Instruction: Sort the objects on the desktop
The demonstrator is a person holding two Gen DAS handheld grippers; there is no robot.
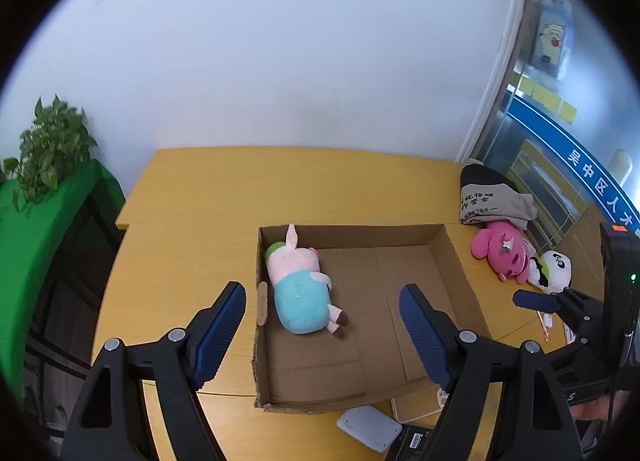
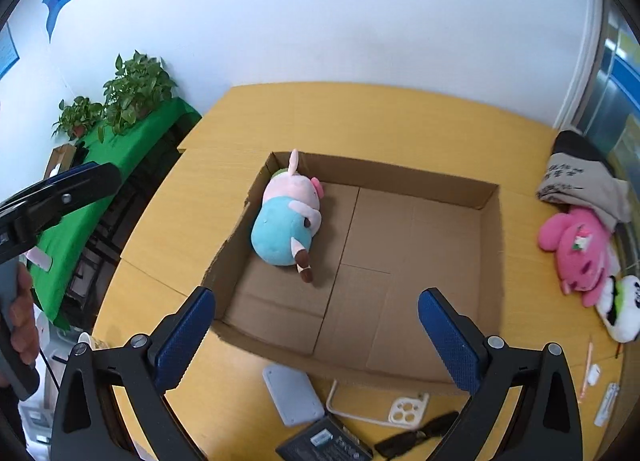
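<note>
Desk (image 2: 384,117) of yellow wood carries an open cardboard box (image 2: 400,181) at its middle. Inside, against the box's left wall toward the far corner, a pig plush (image 2: 288,221) in a light blue outfit lies on its side. Near the desk's right edge a folded grey-and-black cloth (image 2: 576,177) lies, with a pink plush (image 2: 576,253) just in front of it and touching a panda plush (image 2: 624,309). Along the near edge sit a grey flat case (image 2: 292,393) and a white phone case (image 2: 408,409). Left gripper (image 1: 322,325) and right gripper (image 2: 316,337) hang above the box, jaws wide with nothing between them.
</note>
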